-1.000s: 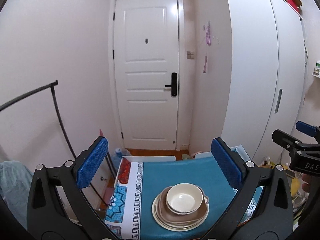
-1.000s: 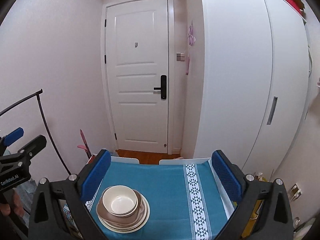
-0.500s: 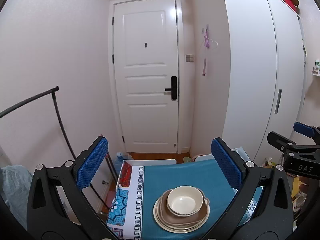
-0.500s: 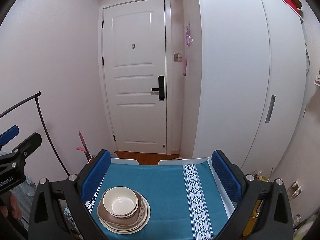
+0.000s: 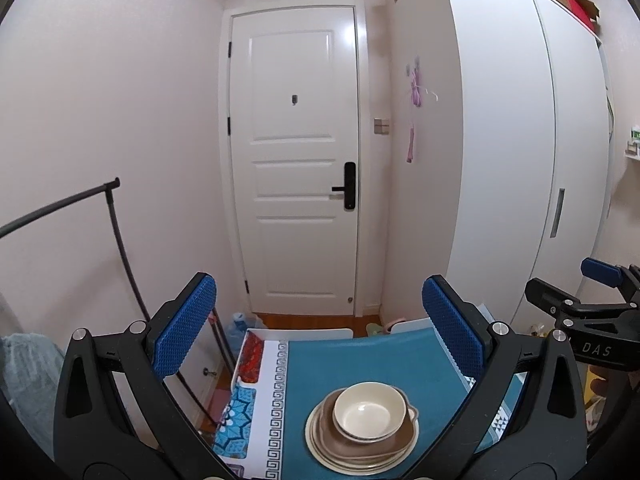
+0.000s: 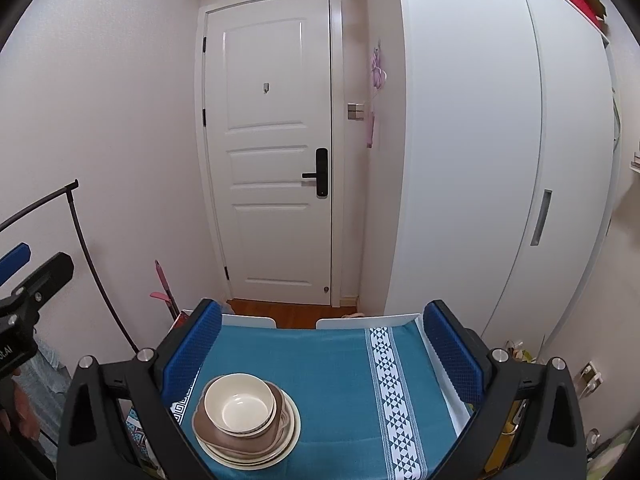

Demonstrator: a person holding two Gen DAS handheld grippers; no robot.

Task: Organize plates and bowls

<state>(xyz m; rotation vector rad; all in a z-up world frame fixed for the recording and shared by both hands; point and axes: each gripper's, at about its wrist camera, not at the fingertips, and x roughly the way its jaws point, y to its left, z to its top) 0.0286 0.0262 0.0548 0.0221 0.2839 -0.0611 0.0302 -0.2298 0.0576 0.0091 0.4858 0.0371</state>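
On the teal-clothed counter [image 5: 352,360], seen through the left wrist camera, a cream bowl [image 5: 369,410] sits nested in a brown dish on a stack of cream plates [image 5: 362,446], while the left tongs [image 5: 320,332] hang well above it, spread wide and holding nothing. From the right wrist camera the same stack lies toward the counter's left part, with the right tongs [image 6: 320,344] likewise spread, empty and high. Lifting the bowl by one rim could tip it or drag the brown dish [image 6: 212,432] askew, since the pieces sit loosely nested.
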